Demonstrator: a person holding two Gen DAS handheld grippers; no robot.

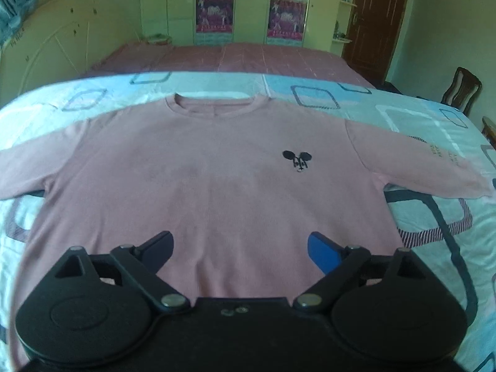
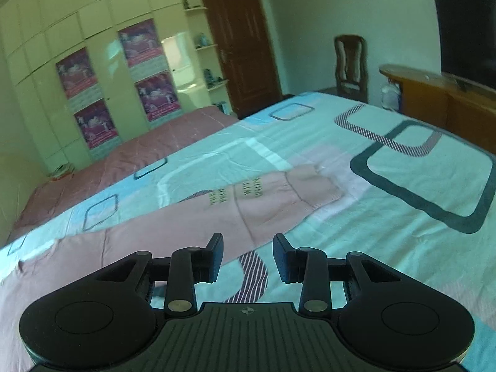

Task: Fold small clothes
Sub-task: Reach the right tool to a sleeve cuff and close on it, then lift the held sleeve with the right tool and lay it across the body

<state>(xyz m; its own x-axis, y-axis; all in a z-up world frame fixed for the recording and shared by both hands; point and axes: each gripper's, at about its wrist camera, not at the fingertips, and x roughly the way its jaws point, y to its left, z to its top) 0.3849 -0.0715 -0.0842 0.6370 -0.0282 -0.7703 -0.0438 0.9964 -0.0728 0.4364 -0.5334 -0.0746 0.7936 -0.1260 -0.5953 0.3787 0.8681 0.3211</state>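
Note:
A pink long-sleeved shirt [image 1: 217, 179] with a small black mouse emblem lies flat and face up on the bed, collar away from me, both sleeves spread out sideways. My left gripper [image 1: 240, 252] is open and empty, hovering over the shirt's lower hem at its middle. In the right wrist view the shirt's right sleeve [image 2: 248, 207] with printed lettering stretches across the sheet. My right gripper [image 2: 248, 257] is open and empty, just above the sheet beside the sleeve's lower edge.
The bed is covered with a light blue sheet [image 2: 387, 217] patterned with rounded squares, and a pink quilt [image 1: 232, 59] lies beyond it. Wardrobes with posters [image 1: 217, 6], a brown door [image 2: 245, 46], a wooden chair [image 2: 350, 65] and a wooden cabinet [image 2: 440, 99] stand around.

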